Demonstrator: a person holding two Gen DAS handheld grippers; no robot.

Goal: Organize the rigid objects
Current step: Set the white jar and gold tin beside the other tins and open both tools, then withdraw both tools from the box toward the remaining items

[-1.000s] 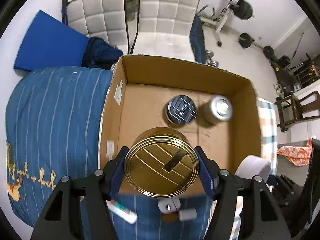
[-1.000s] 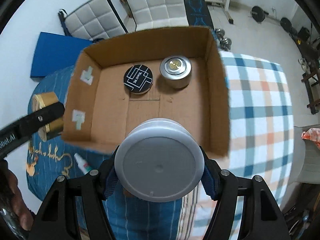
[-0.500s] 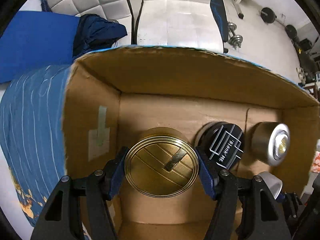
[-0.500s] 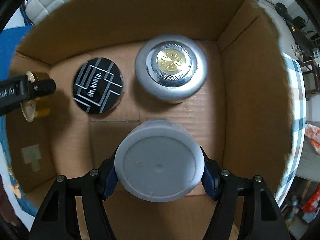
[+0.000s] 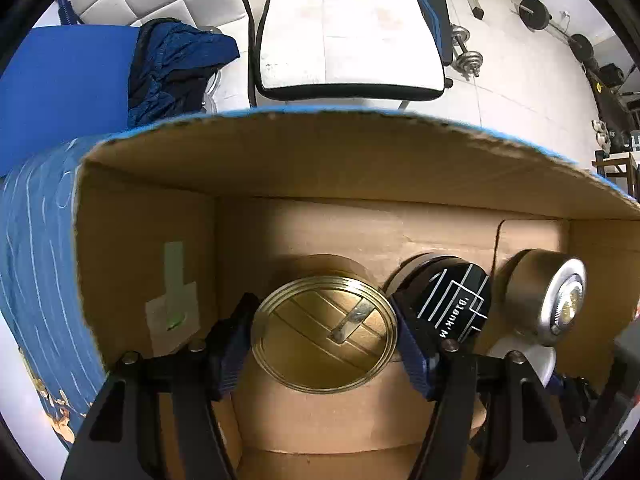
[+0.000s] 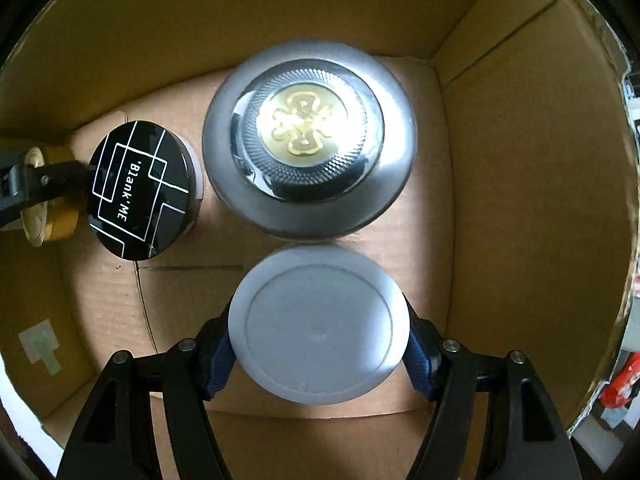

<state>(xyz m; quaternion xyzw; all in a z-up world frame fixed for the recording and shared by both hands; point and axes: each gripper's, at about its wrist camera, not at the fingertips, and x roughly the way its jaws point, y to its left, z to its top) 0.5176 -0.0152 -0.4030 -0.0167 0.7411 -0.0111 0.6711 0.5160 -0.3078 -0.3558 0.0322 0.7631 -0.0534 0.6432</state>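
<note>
gripping the gold tin (image 5: pixel 325 334) with my left gripper (image 5: pixel 325 340), i see both blue pads (image 5: pixel 412 350) pressed against its rim, jaws spread about as wide as the tin itself, which sits low inside the cardboard box (image 5: pixel 320 160) near the left wall with its taped patch (image 5: pixel 173 312). just to its right stands the black jar (image 5: pixel 454 306) marked 'blank'me, close against my right-hand finger, and beyond that the silver jar (image 5: pixel 556 300) with a gold emblem on its lid

my right gripper (image 6: pixel 320 330) is clamped on the white jar (image 6: pixel 320 330), its pads (image 6: pixel 218 360) snug on either side; the jar sits over the box floor (image 6: pixel 424 240) right in front of the silver jar (image 6: pixel 308 140), the two nearly touching. from this camera the black jar (image 6: pixel 140 190) lies to the left, with the left gripper's finger (image 6: pixel 44 182) and the gold tin (image 6: pixel 48 216) beside it at the frame edge

compared with half a second ago, both grippers have gone deeper into the box: the far wall now rises higher in the left view, the tin has dropped beside the black jar, and the silver jar looms much larger ahead of the white one. outside the box, a blue striped cover (image 5: pixel 36 248) and a white chair (image 5: pixel 348 36) show beyond
</note>
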